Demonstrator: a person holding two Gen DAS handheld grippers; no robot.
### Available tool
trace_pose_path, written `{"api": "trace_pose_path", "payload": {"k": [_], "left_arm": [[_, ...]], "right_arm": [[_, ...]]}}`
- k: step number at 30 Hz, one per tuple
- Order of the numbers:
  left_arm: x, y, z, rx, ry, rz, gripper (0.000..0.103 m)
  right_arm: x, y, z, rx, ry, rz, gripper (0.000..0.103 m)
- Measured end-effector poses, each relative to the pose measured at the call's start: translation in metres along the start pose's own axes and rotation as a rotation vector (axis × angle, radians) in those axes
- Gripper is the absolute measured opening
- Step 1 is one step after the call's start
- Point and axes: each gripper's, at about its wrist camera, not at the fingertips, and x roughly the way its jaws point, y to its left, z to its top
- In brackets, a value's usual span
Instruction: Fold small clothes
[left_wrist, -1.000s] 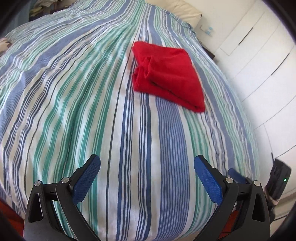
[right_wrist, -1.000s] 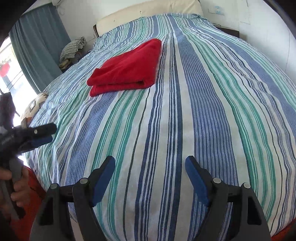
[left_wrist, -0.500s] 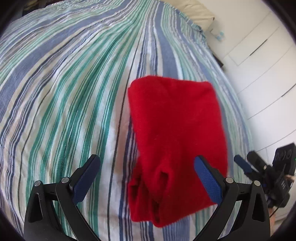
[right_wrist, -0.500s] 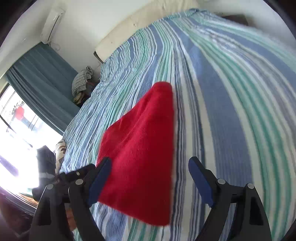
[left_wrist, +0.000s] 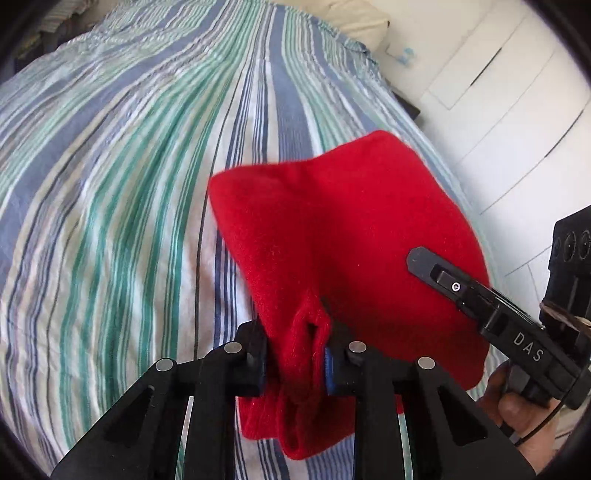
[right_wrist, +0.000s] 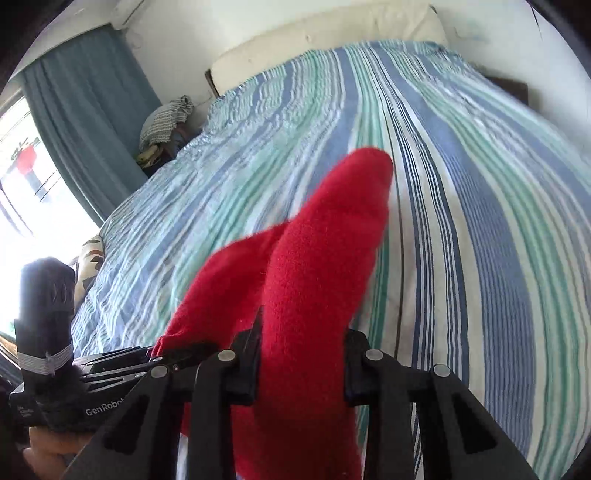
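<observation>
Left wrist view: we are clamping our left gripper (left_wrist: 297, 354) onto the bunched near edge of the red folded garment (left_wrist: 343, 236), which is lying on the striped bedspread (left_wrist: 110, 184) and extending forward, away from the jaws. Our right gripper (left_wrist: 476, 295) is reaching in from the right.

Right wrist view: we are pinching the red folded garment (right_wrist: 317, 266) with the right gripper (right_wrist: 301, 365), its long axis running straight ahead. Both hands are equally near, gripping the same near edge.

cloth (left_wrist: 343, 236) on bedspread (left_wrist: 122, 206), its near edge between both sets of jaws; pillow (right_wrist: 325, 40) far ahead; curtain (right_wrist: 92, 122) left.
</observation>
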Motion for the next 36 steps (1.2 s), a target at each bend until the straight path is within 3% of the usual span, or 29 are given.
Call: {"api": "trace_pose_path", "payload": {"k": [6,10,12,14,16,19,21,24,26,31,36], "left_arm": [[-0.097,-0.021,0.036,0.073,-0.188,-0.029,0.022],[-0.120,-0.020,0.042,0.087,-0.226,-0.010,0.024],[-0.108,-0.009,0.030,0.078,-0.194,0.043,0.035],[-0.080,0.009,0.008,0.066,-0.125,0.133,0.056],[-0.062,0.029,-0.027,0.056,-0.050,0.228,0.056],[-0.069,0.042,-0.094,0.067,-0.013,0.305,0.058],[-0.084,0.036,-0.134,0.098,-0.012,0.324,0.064],[-0.111,0.006,-0.176,0.169,-0.041,0.367,0.081],[-0.131,-0.017,-0.188,0.195,-0.082,0.383,0.098],[-0.170,-0.055,-0.192,0.196,-0.161,0.474,0.100],[-0.183,-0.071,-0.187,0.207,-0.178,0.558,0.100]], "right_arm": [[-0.065,0.046,0.054,-0.071,-0.177,0.085,0.031],[-0.076,0.063,0.064,-0.038,-0.204,0.140,0.031],[-0.062,0.058,0.053,0.020,-0.158,0.159,0.039],[-0.029,0.048,0.029,0.082,-0.023,0.135,0.059],[-0.009,0.038,-0.011,0.114,0.088,0.062,0.061],[-0.019,0.028,-0.074,0.076,0.138,0.014,0.062],[-0.037,0.025,-0.110,0.045,0.157,-0.022,0.068],[-0.066,0.030,-0.146,0.003,0.206,-0.123,0.077],[-0.090,0.040,-0.156,-0.023,0.211,-0.174,0.082],[-0.157,0.073,-0.162,-0.124,0.141,-0.250,0.093],[-0.195,0.090,-0.170,-0.179,0.116,-0.311,0.093]]}}
